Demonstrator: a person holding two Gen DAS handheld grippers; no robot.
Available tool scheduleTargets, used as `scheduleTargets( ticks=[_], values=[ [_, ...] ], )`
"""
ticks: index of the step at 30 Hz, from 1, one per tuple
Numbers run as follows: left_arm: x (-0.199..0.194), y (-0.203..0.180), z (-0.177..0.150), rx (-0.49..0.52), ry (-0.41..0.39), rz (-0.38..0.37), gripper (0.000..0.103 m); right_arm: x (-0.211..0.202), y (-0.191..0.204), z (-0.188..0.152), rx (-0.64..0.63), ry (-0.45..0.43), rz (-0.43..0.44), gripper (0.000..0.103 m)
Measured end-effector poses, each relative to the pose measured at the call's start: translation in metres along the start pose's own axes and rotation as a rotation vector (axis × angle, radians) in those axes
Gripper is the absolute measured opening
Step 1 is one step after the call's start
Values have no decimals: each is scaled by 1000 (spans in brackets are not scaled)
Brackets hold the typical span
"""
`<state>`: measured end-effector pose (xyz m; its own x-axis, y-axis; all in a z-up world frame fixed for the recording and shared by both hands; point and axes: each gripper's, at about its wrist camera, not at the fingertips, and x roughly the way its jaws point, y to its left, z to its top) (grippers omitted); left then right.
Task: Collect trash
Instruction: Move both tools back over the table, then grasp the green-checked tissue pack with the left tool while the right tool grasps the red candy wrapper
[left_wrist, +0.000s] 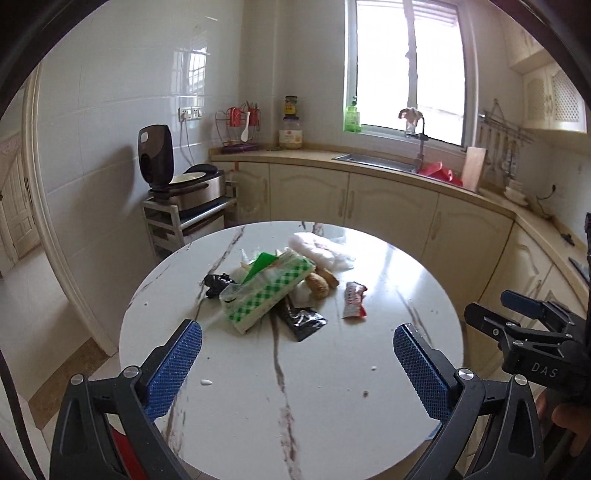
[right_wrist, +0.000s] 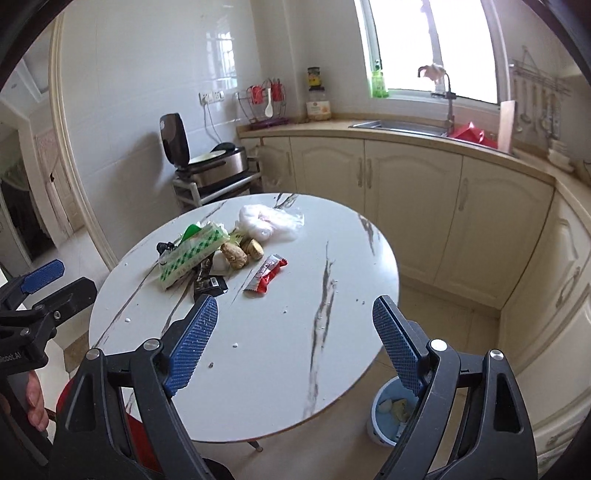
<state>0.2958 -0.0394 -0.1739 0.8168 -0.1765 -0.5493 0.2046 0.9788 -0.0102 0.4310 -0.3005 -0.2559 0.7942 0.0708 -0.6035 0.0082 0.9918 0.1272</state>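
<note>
A round marble-patterned table (left_wrist: 332, 387) filled the lower middle of both views, cream kitchen cabinets (left_wrist: 388, 206) curving behind it across the frame's centre. Low at the right of the right wrist view, a pale blue bin (right_wrist: 384, 410) stood on the floor just beside the table's edge, with scraps inside.

The left gripper (left_wrist: 297, 354) hung over the near part of the table, its blue-padded fingers spread wide, empty. The right gripper (right_wrist: 295, 325) was likewise spread wide and held nothing.

The trash lay heaped above centre on the tabletop. A green-checked tissue pack (left_wrist: 266, 295) rested tilted on the pile, a crumpled white plastic bag (left_wrist: 325, 251) at the heap's upper right. A black wrapper (left_wrist: 303, 321) poked out below the pack. A red-and-white snack wrapper (left_wrist: 354, 300) lay apart at the heap's right. Two brownish lumps (left_wrist: 322, 284) sat touching between pack and bag.
</note>
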Motion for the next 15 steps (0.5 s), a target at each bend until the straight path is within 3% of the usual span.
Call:
scheduleTargets(
  ticks=[7,13,15],
  values=[
    [57,20,17,-1,113,13,102,97,16,12,-14,182,22,84],
    [115,28,45,34,189,12,102,164,17,16,-18,303,-21,71],
    [136,30,56,56,209,10,102,178,13,17,-11,328,-23,61]
  ],
)
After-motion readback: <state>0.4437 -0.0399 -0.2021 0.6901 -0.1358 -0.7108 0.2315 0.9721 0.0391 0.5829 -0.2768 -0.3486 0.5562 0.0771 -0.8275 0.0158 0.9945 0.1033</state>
